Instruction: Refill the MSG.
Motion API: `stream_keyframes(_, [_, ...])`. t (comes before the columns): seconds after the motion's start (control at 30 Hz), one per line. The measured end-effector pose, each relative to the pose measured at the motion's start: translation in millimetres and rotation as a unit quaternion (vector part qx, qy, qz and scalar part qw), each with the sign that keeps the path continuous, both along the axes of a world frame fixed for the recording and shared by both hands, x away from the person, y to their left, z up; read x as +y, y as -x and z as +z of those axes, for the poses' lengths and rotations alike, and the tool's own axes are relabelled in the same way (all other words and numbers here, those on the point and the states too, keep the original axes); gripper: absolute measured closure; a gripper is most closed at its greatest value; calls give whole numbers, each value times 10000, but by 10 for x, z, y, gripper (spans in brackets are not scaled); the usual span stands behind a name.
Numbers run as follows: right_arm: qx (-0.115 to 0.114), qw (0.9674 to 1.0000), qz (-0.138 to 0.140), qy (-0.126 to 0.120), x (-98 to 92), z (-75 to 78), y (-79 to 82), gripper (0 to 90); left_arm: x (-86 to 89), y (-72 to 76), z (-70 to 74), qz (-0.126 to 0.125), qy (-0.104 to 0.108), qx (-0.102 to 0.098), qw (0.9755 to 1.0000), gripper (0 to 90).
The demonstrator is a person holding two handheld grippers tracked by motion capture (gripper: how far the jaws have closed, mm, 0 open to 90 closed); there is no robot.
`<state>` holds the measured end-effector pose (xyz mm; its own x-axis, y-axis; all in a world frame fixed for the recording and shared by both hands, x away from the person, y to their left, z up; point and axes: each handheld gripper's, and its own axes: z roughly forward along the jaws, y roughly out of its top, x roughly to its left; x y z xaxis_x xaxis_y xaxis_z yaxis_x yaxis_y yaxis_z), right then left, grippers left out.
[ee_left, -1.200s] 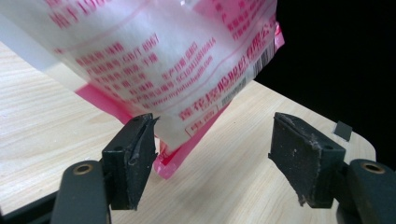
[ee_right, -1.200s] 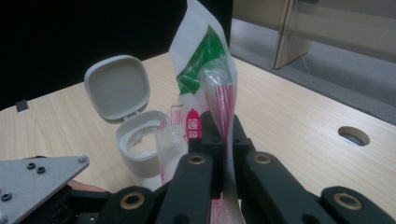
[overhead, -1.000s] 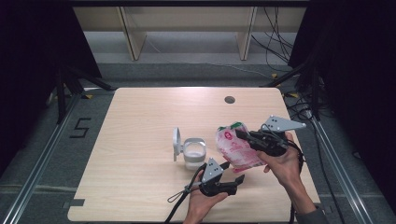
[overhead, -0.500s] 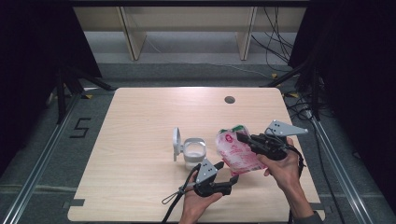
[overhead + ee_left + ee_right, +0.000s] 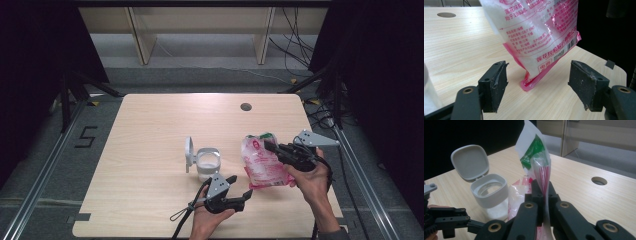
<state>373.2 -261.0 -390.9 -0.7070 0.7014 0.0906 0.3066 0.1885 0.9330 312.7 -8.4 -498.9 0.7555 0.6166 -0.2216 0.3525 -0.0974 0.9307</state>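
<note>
1. So the pink bag (image 5: 262,165) is kept upright on the desk (image 5: 150,140), pinched at its top by the right tongs (image 5: 270,146), beside the open jar (image 5: 207,162).
2. Left tongs (image 5: 239,187) are held wide apart, empty, probably for grabbing its bottom corner.

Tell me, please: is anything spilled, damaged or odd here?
Nothing looks spilled. The pink bag is pinched near its top by the right gripper; the jar stands upright with its lid open. The left gripper waits open.

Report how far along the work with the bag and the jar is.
Done: the jar stands with its lid flipped open. In hand: the right tool is clamped on the top of the pink bag, whose bottom corner rests on the table; the left tool waits open beside it. Left: probably pouring the bag's white contents into the jar.
</note>
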Motion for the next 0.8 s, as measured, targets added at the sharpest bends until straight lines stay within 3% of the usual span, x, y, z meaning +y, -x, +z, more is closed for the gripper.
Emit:
stream_keyframes(0.03, [23,10000,-55,13,-10,-3,0,900,-3,-3,-1,-17,113,-47,9999,297])
stream_keyframes(0.07, [145,9998,-106,-4,-29,-2,9,900,16,-2,7,-16,31,-47,10000,296])
stream_keyframes(0.1, [-61,10000,-69,14,-47,-18,-24,900,23,2,18,3,60,-44,10000,295])
stream_keyframes(0.13, [98,9998,-146,-41,-54,-22,-7,900,45,2,27,14,-10,-53,10000,293])
stream_keyframes(0.17, [19,9999,-122,-15,-81,-27,-23,900,49,11,28,71,96,4,9999,293])
stream_keyframes(0.2, [122,9998,-157,-52,-97,-36,-20,900,86,5,44,33,-61,-78,9999,293])
stream_keyframes(0.23, [30,9999,-162,-34,-121,-48,-45,900,94,9,45,40,-5,-70,10000,293])
stream_keyframes(0.27, [212,9993,-291,-94,-127,-53,-26,900,103,12,49,55,2,-69,10000,293])
stream_keyframes(0.3, [90,9996,-252,-38,-151,-67,-54,900,115,13,48,68,52,-22,10000,293])
stream_keyframes(0.33, [189,9993,-301,-64,-161,-83,-55,900,129,24,54,118,-3,18,9999,293])
stream_keyframes(0.4, [133,9994,-307,-8,-189,-107,-83,900,153,2,56,54,-111,-112,9999,293])
stream_keyframes(0.47, [232,9990,-365,-60,-212,-132,-96,900,163,-3,60,62,-157,-75,9998,292])
stream_keyframes(0.5, [148,9993,-356,-12,-236,-144,-118,900,163,0,62,91,-137,-14,9999,292])
stream_keyframes(0.53, [285,9986,-435,-112,-232,-150,-103,900,171,-2,70,94,-137,-23,9999,292])
stream_keyframes(0.57, [212,9989,-424,-47,-263,-165,-124,900,188,-20,75,13,-206,-129,9997,292])
stream_keyframes(0.67, [315,9981,-530,-31,-303,-194,-133,900,201,-6,93,127,-140,-40,9998,292])
stream_keyframes(0.7, [278,9980,-566,-19,-324,-210,-143,900,223,-13,102,72,-256,-148,9995,292])
stream_keyframes(0.73, [415,9973,-596,-81,-328,-216,-133,900,214,1,99,124,-146,-76,9998,292])
stream_keyframes(0.77, [286,9980,-560,-27,-347,-233,-156,900,231,-4,98,94,-179,-104,9997,293])
stream_keyframes(0.8, [364,9976,-588,-41,-354,-244,-156,900,238,-12,99,78,-187,-150,9997,292])
